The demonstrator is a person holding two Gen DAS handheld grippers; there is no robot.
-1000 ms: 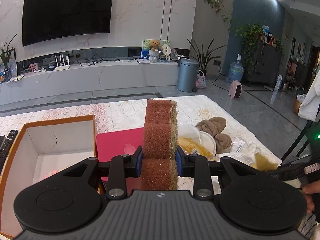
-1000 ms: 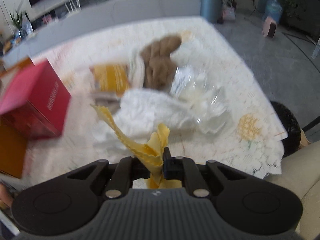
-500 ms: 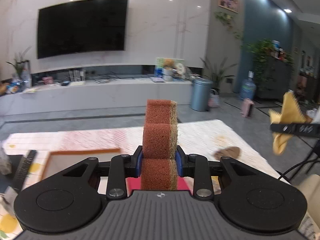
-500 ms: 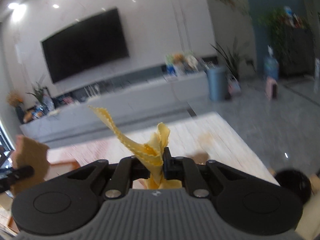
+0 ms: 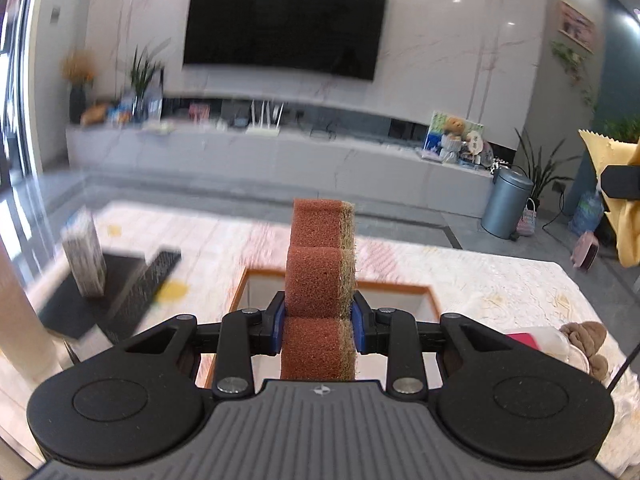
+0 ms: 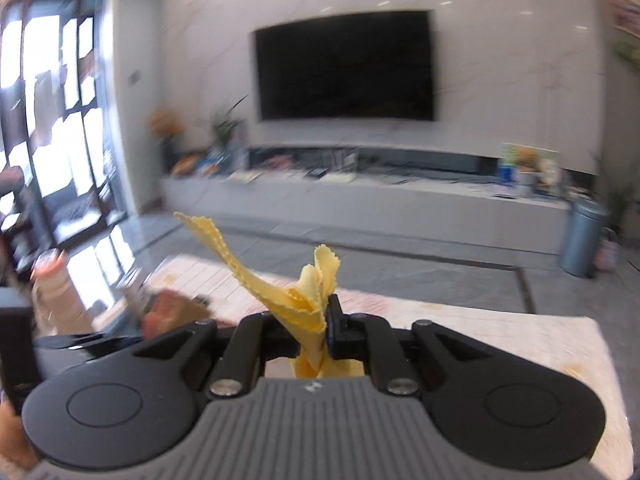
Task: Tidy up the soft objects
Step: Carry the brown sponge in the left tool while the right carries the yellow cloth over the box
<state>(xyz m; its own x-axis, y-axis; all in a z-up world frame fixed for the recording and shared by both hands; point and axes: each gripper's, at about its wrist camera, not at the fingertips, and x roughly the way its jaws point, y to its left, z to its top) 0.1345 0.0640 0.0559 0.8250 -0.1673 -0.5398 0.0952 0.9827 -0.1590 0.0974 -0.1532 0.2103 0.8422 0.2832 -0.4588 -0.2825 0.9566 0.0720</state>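
Left gripper (image 5: 319, 330) pinching a brown sponge (image 5: 320, 276) upright above the open orange-rimmed box (image 5: 428, 296) on the table (image 5: 500, 280), right gripper (image 6: 320, 330) clamped on a yellow cloth (image 6: 296, 304), held aloft above the table's right side.

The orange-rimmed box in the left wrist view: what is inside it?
Only white inner walls show in the box. The brown sponge, clamped in the left gripper, covers its middle, and the floor is hidden.

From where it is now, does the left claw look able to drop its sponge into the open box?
Probably yes. The left claw is shut on the brown sponge, and the orange-rimmed box lies open right below and ahead of it, nothing visible in between. The right claw with the yellow cloth is off to the side.
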